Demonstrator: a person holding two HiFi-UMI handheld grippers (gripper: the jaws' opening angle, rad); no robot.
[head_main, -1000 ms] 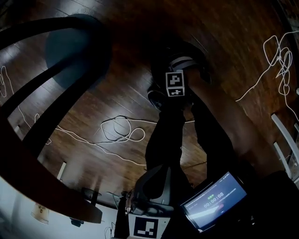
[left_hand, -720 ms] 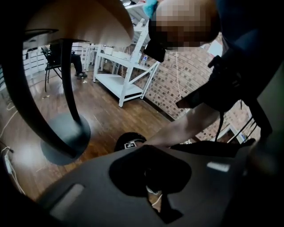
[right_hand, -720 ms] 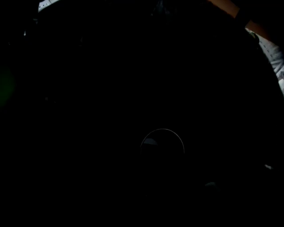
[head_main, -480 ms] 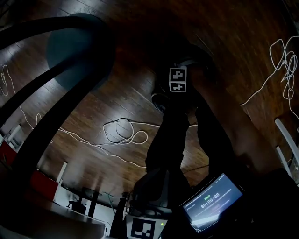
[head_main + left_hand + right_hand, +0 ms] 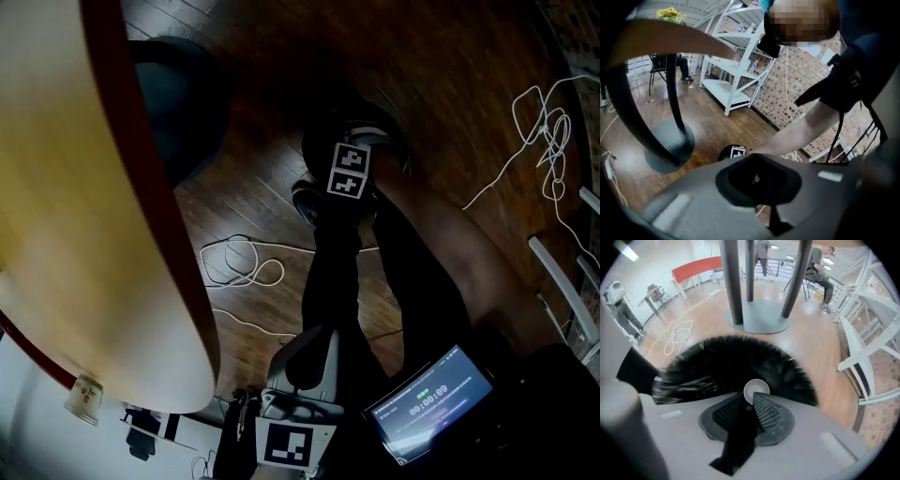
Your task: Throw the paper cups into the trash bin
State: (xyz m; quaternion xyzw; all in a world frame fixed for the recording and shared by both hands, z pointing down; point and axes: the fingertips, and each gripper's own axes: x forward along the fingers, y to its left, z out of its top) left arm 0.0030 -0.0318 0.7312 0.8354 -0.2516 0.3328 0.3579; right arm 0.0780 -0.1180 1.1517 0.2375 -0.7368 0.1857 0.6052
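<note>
1. The right gripper [image 5: 751,400] is clenched on a white paper cup [image 5: 751,387], which shows mouth-on at the jaw tips in the right gripper view
2. That cup is off the table altogether, out past its edge. It hangs over the trash bin [image 5: 717,362], whose black liner fills the view just below the jaws. The bin stands on the wooden floor near the table's round pedestal base [image 5: 757,319]
3. The left gripper [image 5: 757,180] has its dark pads pressed together with nothing between them. It is held low by the person's body, well apart from the bin, and takes no part in this step
4. In the head view the table [image 5: 84,187] shows as a pale top with a red rim along the left side. By its lower edge is a small pale object [image 5: 84,396] that looks like a second paper cup, though it is too small to say whether it sits on the top or beyond it
5. Progress, as I judge it: the carry of this cup looks finished, but the drop is not yet done, since the jaws grip the cup and it is above the liner, not in it
6. What is left, as I read it: part the right jaws so the cup falls inside the rim, then fetch any cup at the table edge
</note>
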